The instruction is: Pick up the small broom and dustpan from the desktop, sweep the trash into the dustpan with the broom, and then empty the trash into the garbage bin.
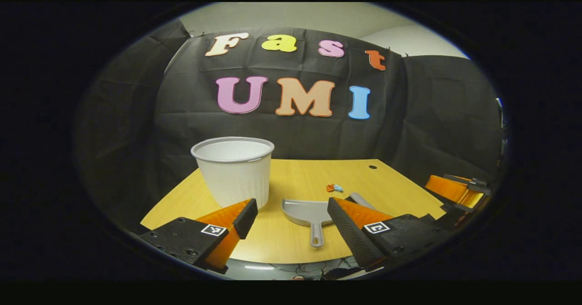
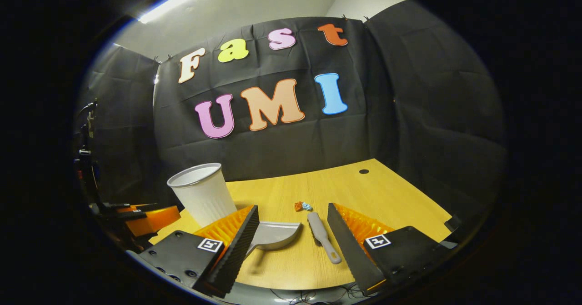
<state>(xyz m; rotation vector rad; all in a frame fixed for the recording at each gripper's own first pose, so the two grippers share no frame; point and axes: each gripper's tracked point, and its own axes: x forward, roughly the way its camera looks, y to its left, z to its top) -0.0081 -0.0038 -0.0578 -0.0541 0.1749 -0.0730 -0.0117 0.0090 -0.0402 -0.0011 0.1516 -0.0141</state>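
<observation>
We find the yellow wooden table (image 1: 400,182) carrying, left of centre in the left gripper view, the white ribbed plastic garbage bin (image 1: 234,171); the grey plastic dustpan (image 1: 302,212) lies low centre, handle toward us. The small grey broom (image 2: 322,234) lies low centre in the right gripper view, just right of the dustpan. The crumpled orange-and-blue wrapper trash (image 1: 334,187) sits mid-frame, beyond both.

The left hand-held gripper (image 1: 291,221) stands wide apart, holding nothing; the right hand-held gripper (image 2: 293,232) likewise.

Risks, in our judgement: the light bin may topple if the left fingers brush it; the flat dustpan handle may slip from a shallow pinch; a hard sweep may flick the trash off the table.

The right gripper view shows the broom whole; the left shows merely its tip.
</observation>
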